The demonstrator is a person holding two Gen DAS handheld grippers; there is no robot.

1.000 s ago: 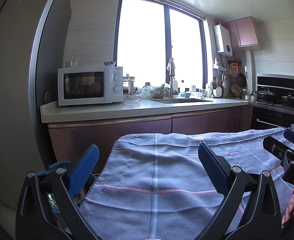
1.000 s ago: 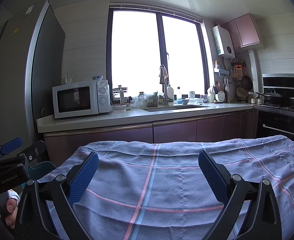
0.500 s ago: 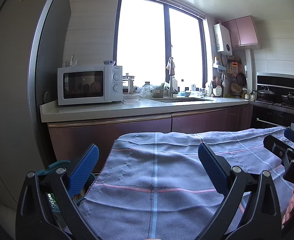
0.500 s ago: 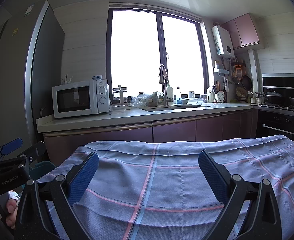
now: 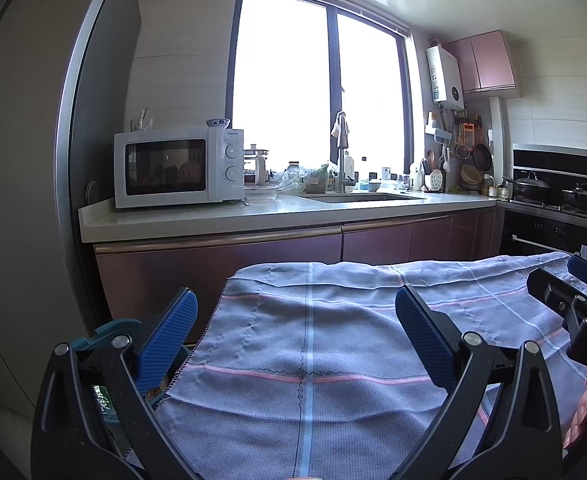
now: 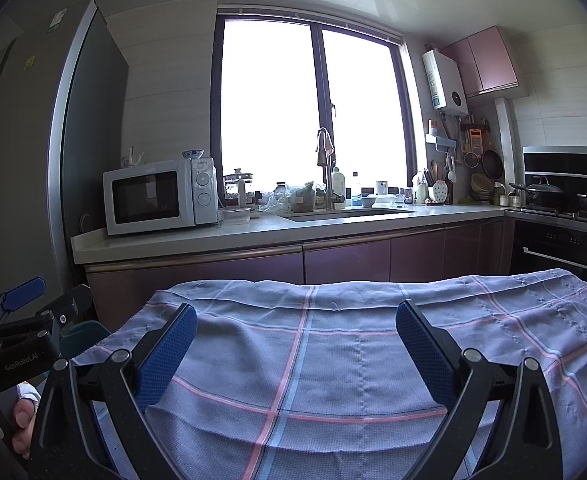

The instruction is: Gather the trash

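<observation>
Change since earlier: almost nothing; both views hold the same framing, only a slight drift.
Left wrist view, gripper: the left gripper [image 5: 295,332] hovers level over the checked cloth [image 5: 333,360], jaws spread wide, nothing between them.
Left wrist view, bin: a teal container [image 5: 107,330], probably the trash bin, sits low beside the cloth's left edge, partly hidden by the left finger.
Left wrist view, trash: none visible on the cloth-covered surface; something green shows inside the container, too hidden to name.
Right wrist view, gripper: the right gripper [image 6: 295,336] is held level over the same cloth, jaws spread and empty.
Right wrist view, hands: a thumb [image 6: 23,416] shows at the lower left, behind the other gripper.
Step in hand: judged as searching; tilt a camera downward and sweep the surface edges before reaching.
Pose: both grippers side by side, pointing at the window [image 6: 313,108].
</observation>
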